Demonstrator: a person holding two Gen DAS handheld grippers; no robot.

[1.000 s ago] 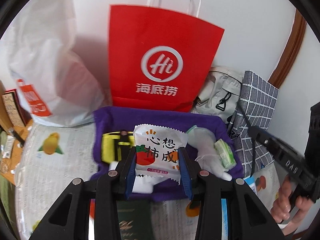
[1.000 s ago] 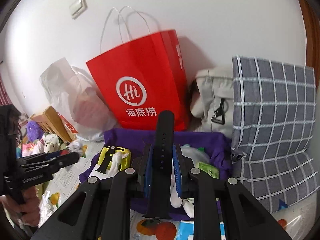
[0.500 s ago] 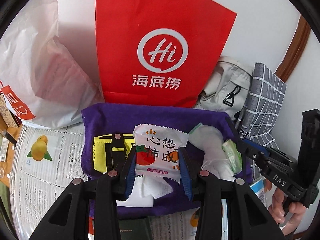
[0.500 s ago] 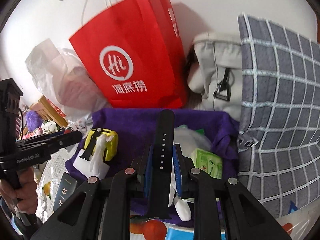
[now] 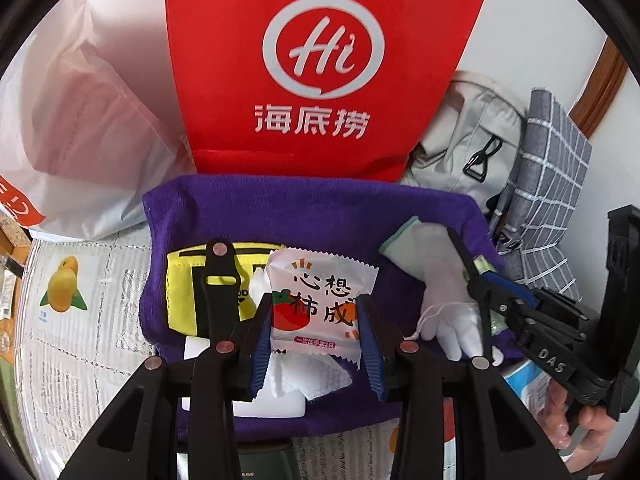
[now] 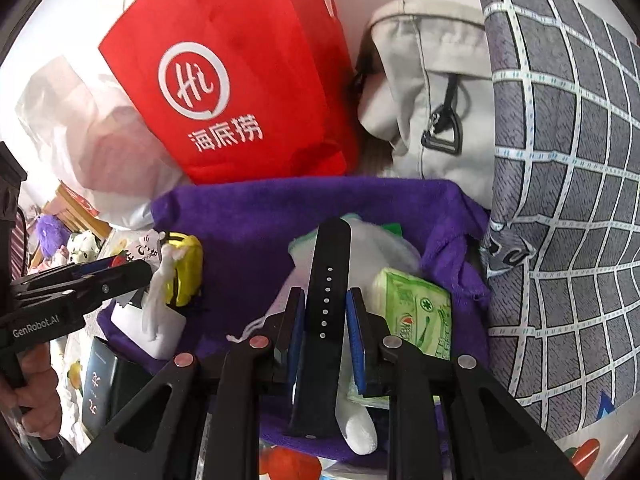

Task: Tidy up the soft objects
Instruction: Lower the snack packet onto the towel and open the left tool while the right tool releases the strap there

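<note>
My left gripper [image 5: 316, 320] is shut on a white snack packet [image 5: 320, 300] with a red fruit print, held just above a purple cloth [image 5: 280, 208]. Under the packet lie a white tissue [image 5: 308, 378] and a yellow pouch [image 5: 180, 280]. My right gripper [image 6: 326, 308] is shut on a black watch strap [image 6: 328, 272], which stands upright over a white glove [image 6: 360, 436]. A green tissue pack [image 6: 416, 312] lies beside the glove on the purple cloth [image 6: 248, 232]. In the left wrist view the right gripper [image 5: 476, 280] hangs over the glove [image 5: 440, 272].
A red paper bag [image 5: 320, 60] stands behind the cloth, with a white plastic bag [image 5: 80, 120] to its left. A beige bag [image 6: 432, 92] and a grey checked cushion [image 6: 560, 200] crowd the right side. The fruit-print tablecloth [image 5: 80, 320] lies at the left, with a dark booklet [image 6: 100, 380] by the cloth's near corner.
Both grippers have come down and closer to the purple cloth, each still holding its item. The red bag and the cloth's contents now loom larger.
</note>
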